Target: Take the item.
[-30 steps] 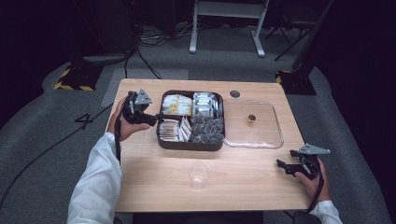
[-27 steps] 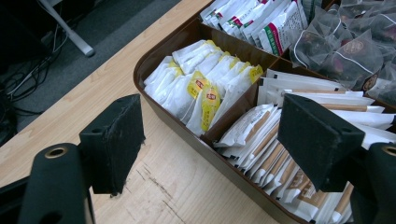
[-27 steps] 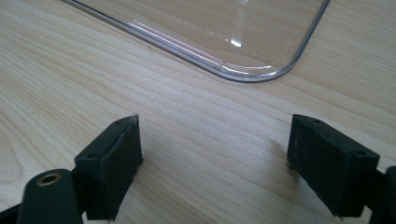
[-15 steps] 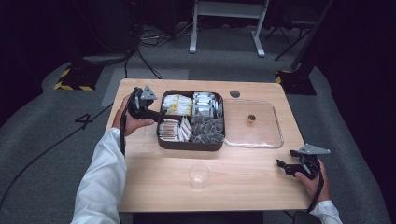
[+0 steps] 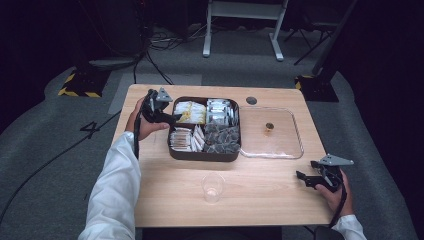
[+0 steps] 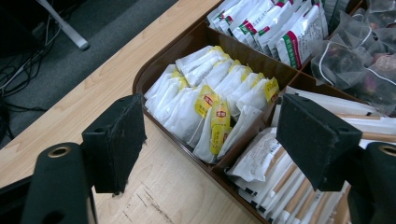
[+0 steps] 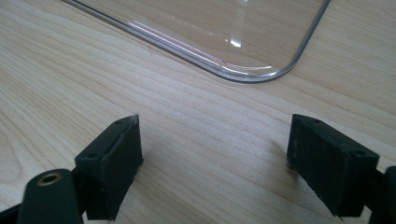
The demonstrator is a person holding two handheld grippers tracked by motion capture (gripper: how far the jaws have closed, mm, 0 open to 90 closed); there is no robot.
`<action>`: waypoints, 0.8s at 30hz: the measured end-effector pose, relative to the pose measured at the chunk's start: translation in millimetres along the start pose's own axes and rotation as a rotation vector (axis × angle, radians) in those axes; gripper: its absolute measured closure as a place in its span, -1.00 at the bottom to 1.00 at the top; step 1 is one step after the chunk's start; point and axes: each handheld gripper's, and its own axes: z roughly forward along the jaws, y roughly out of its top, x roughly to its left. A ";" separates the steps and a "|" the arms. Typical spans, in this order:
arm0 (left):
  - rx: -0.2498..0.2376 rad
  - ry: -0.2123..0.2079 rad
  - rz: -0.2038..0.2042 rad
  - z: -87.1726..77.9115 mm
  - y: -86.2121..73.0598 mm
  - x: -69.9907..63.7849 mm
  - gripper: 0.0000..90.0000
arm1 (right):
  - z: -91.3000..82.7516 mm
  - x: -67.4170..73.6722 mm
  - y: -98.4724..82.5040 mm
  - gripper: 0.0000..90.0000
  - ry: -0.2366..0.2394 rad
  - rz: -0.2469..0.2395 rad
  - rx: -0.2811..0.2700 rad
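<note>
A dark brown divided tray (image 5: 172,150) sits mid-table, packed with white and yellow tea sachets (image 6: 205,100), green-striped packets (image 6: 280,28), clear mesh tea bags (image 6: 359,51) and paper sticks (image 6: 299,186). My left gripper (image 5: 172,118) hovers at the tray's left rim, open, its jaws straddling the yellow-labelled sachets (image 5: 190,112) with nothing held. My right gripper (image 5: 302,178) rests low over the table's front right corner, open and empty, just short of the clear lid (image 7: 243,70).
A clear plastic lid (image 5: 270,132) with a small brown knob lies flat right of the tray. A clear plastic cup (image 5: 212,187) stands near the front edge. A round grommet (image 5: 251,100) sits at the table's back. Cables and stands lie on the floor behind.
My left gripper has moved right from the table's left edge to the tray's rim, over the sachets. The right gripper has stayed still.
</note>
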 end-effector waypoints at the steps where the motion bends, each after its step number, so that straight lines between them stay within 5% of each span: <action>1: 0.001 0.000 -0.004 1.2 0.5 0.5 -0.47 | 0.0 0.0 0.0 -0.59 0.000 0.000 0.000; 7: 0.020 -0.004 0.000 10.6 2.6 3.7 -0.42 | 0.0 0.0 0.0 -0.59 0.000 -0.001 0.000; 14: 0.048 -0.020 0.008 22.5 3.6 4.2 -0.13 | 0.0 0.0 0.0 -0.59 0.000 0.000 0.000; 24: 0.083 -0.140 0.061 37.9 6.8 -4.7 0.28 | 0.0 0.0 0.0 -0.59 0.001 -0.001 0.000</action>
